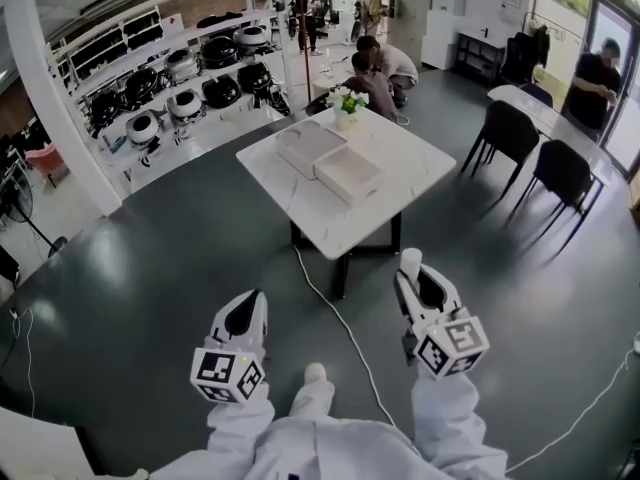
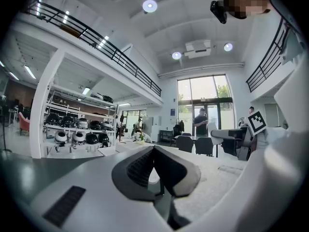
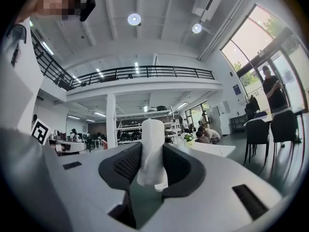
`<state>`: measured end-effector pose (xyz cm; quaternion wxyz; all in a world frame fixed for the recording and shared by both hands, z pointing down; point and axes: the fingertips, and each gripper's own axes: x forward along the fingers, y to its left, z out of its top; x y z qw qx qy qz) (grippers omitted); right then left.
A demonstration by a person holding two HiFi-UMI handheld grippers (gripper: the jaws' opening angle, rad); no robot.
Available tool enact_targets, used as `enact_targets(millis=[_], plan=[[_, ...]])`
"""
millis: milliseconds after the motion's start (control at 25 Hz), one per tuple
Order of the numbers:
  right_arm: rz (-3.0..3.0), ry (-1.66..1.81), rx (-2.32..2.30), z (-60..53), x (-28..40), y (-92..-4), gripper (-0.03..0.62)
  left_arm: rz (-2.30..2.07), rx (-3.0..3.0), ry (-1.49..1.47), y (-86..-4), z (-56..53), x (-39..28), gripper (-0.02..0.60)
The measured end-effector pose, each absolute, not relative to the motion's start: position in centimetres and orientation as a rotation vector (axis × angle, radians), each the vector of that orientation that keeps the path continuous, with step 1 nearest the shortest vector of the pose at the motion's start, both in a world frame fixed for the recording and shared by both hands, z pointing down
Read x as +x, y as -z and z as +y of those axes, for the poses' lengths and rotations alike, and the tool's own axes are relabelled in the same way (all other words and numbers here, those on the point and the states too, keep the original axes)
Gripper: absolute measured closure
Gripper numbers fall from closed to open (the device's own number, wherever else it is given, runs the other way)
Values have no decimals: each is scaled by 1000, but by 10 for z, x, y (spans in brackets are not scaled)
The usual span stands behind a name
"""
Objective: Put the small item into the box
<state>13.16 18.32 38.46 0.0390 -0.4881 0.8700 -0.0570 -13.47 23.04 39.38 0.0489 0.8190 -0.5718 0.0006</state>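
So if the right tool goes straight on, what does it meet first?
Likely the white table; the right tool, holding a white roll, has only open floor before it, though depth is unclear.

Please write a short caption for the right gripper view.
Right gripper holding an upright white roll between its jaws, white table ahead.

Bright, even daylight pours through the tall glass window wall (image 2: pixel 203 103), helped by round white ceiling lamps (image 2: pixel 149 6) that bloom slightly. The glossy dark grey floor (image 1: pixel 150 268) shows a pale sheen, with soft shadow beneath the white square marble-topped table (image 1: pixel 290 203). Both gripper views bend strongly (black vignette at the corners). Their closest foreground is soft, while the distance stays fairly sharp.
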Motion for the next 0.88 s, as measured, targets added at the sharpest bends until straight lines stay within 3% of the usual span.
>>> enact_targets(millis=[880], plan=[[2571, 272, -1660, -13, 112, -419, 473, -1556, 2567, -11, -423, 5, -153, 583]])
